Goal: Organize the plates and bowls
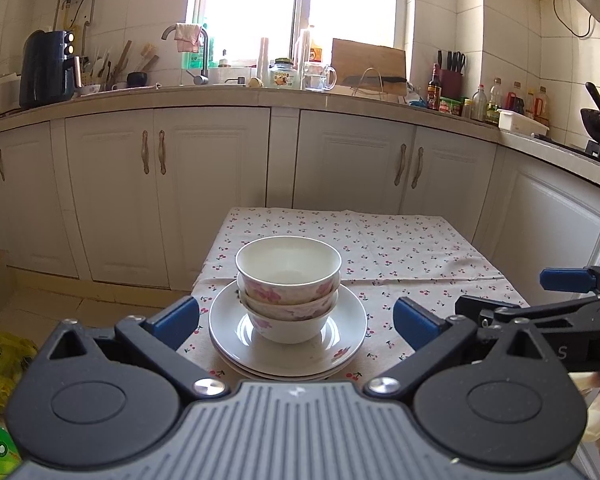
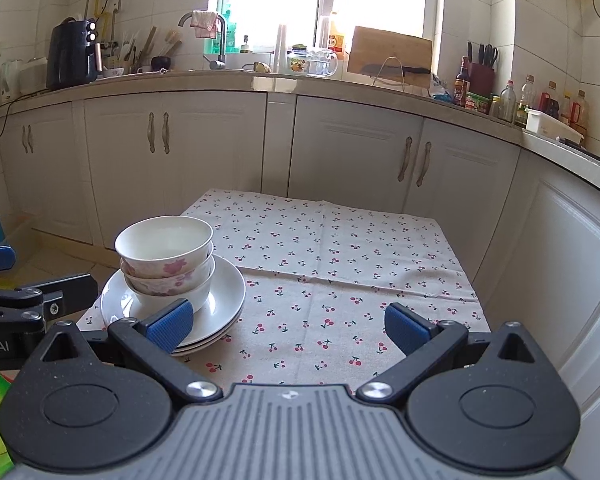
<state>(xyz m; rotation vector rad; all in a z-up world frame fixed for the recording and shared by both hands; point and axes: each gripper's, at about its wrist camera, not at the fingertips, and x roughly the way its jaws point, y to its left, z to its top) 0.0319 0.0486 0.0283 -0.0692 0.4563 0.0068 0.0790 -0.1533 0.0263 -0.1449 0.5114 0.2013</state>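
Three white bowls with pink flowers (image 1: 288, 280) are nested and stand on a stack of white plates (image 1: 288, 340) near the table's front left. The bowls (image 2: 166, 260) and plates (image 2: 220, 300) also show at the left of the right wrist view. My left gripper (image 1: 296, 320) is open and empty, its blue fingertips (image 1: 176, 316) on either side of the plates, just in front of them. My right gripper (image 2: 290, 326) is open and empty over the cloth, to the right of the stack. It also shows at the right edge of the left wrist view (image 1: 512, 292).
The table wears a cherry-print cloth (image 2: 340, 264). White kitchen cabinets (image 1: 204, 184) stand behind it, with a cluttered counter (image 1: 260, 92) above. A wok (image 1: 598, 118) sits on the stove at the right. A yellow bag (image 1: 0, 364) lies on the floor at the left.
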